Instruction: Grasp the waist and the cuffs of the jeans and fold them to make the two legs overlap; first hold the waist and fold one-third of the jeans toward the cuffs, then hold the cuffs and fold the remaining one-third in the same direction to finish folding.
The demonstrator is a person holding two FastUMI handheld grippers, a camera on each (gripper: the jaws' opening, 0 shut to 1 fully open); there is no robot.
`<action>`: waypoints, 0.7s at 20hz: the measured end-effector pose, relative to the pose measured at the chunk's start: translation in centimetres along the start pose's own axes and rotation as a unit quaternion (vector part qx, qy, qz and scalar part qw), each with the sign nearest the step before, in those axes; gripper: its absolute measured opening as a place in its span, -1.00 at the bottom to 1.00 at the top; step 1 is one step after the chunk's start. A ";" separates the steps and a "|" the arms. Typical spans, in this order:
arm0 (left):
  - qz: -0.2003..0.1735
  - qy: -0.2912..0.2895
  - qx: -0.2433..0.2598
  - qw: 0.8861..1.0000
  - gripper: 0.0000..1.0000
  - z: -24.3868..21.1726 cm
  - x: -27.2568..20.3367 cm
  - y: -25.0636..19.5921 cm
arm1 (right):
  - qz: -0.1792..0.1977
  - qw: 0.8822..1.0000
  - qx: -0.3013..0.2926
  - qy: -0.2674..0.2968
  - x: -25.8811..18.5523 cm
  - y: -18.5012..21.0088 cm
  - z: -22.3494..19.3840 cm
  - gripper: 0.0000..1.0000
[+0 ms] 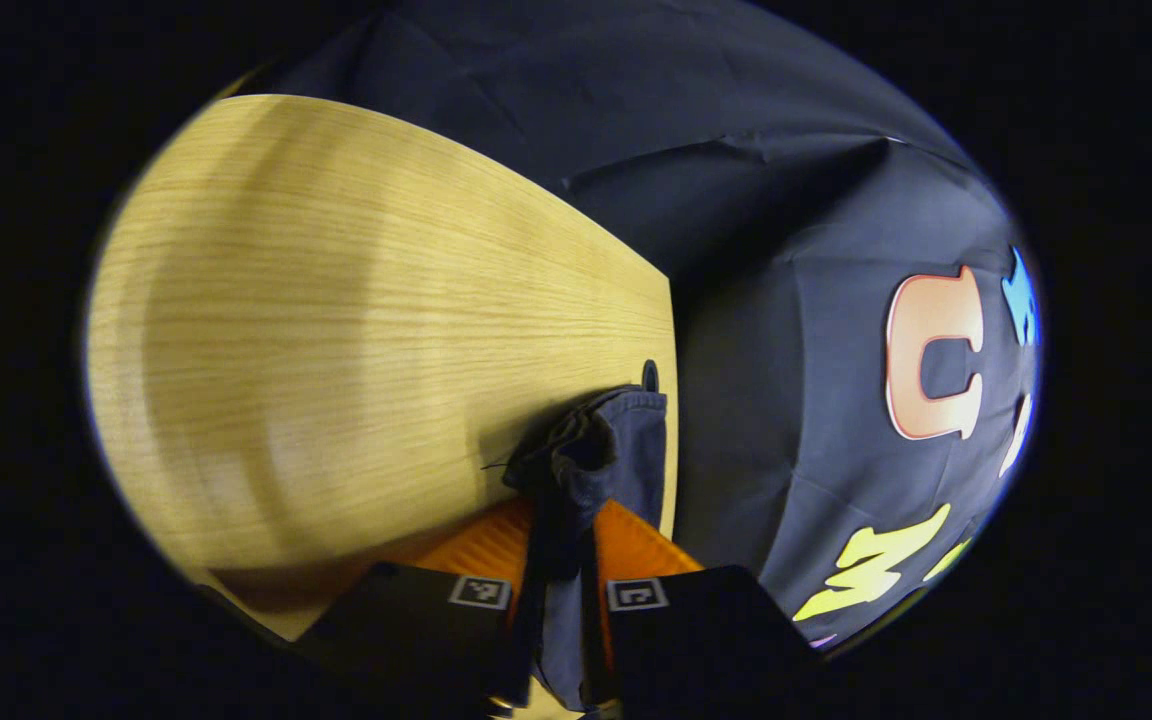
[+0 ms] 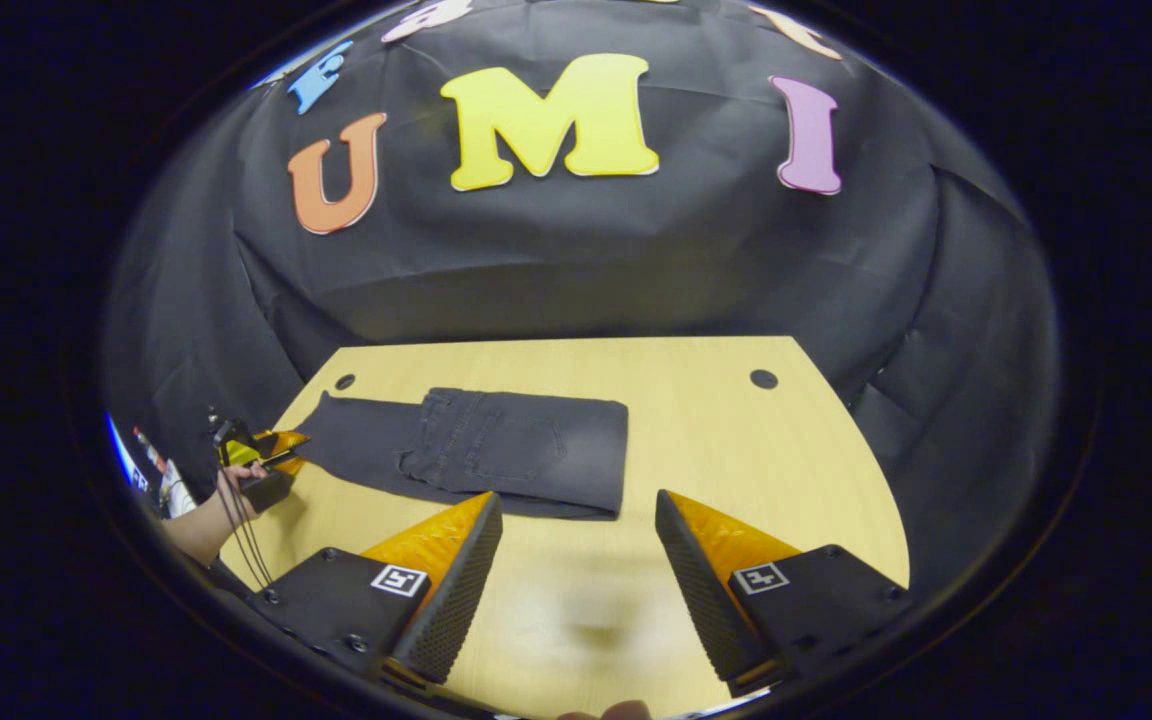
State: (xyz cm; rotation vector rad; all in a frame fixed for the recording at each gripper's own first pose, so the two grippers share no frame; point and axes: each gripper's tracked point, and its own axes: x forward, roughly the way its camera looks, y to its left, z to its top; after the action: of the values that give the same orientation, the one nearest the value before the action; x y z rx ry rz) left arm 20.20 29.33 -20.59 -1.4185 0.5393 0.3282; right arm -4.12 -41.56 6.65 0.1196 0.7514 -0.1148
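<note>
Dark jeans (image 2: 496, 450) lie flat on the wooden table (image 2: 736, 450), the waist end folded over the legs and the cuff end stretching left. In the left gripper view the bunched cuff (image 1: 616, 440) sits near the table's edge, and my left gripper (image 1: 566, 500) is shut on it, cloth running down between both fingers. That same gripper (image 2: 261, 450) appears far left in the right gripper view, held by a hand (image 2: 201, 520). My right gripper (image 2: 576, 500) hovers open above the table, just in front of the jeans, with nothing between its fingers.
The table (image 1: 336, 300) has a round hole (image 2: 764, 379) at the back right and another hole (image 2: 344, 381) at the back left beside the cuffs. Black cloth hangs behind and around the table. Bare wood lies to the right of the jeans.
</note>
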 end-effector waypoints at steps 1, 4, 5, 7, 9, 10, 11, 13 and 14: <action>-0.001 0.001 0.006 1.000 -0.69 -0.1 -0.1 -0.1 | -0.004 1.000 0.002 -0.002 -0.3 -0.4 -0.1 0.90; -0.030 -0.003 0.021 0.999 -0.82 -0.2 -1.0 -2.3 | -0.019 1.000 -0.003 -0.013 -1.1 -1.4 -0.3 0.87; -0.038 -0.003 0.038 0.999 -0.84 -0.4 -1.3 -3.1 | -0.022 1.000 -0.004 -0.016 -1.4 -1.6 -0.3 0.94; -0.044 -0.002 0.083 0.996 -0.86 -0.8 -1.9 -4.7 | -0.022 1.000 -0.003 -0.022 -2.0 -1.8 -0.2 0.94; -0.057 -0.005 0.127 0.990 -0.86 -1.4 -2.7 -6.9 | -0.019 1.000 0.000 -0.025 -2.4 -2.1 -0.3 0.94; -0.065 -0.006 0.146 0.987 -0.86 -1.6 -3.2 -8.1 | -0.017 0.999 0.002 -0.027 -2.7 -2.3 -0.4 0.94; -0.070 -0.007 0.164 0.984 -0.86 -2.0 -3.8 -9.2 | -0.016 0.999 0.005 -0.030 -3.0 -2.5 -0.3 0.94; -0.089 -0.008 0.199 0.976 -0.87 -3.4 -5.1 -11.9 | -0.017 0.999 0.007 -0.037 -3.7 -3.4 -0.2 0.94; -0.097 -0.009 0.216 0.971 -0.87 -4.2 -5.7 -13.2 | -0.017 0.999 0.008 -0.039 -4.0 -3.9 -0.3 0.94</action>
State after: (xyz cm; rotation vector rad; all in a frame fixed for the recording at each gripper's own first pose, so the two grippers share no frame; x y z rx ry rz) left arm 21.65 23.97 -6.66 -1.0323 0.4209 0.0586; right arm -7.73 -45.09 8.92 0.1171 0.6743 -0.1570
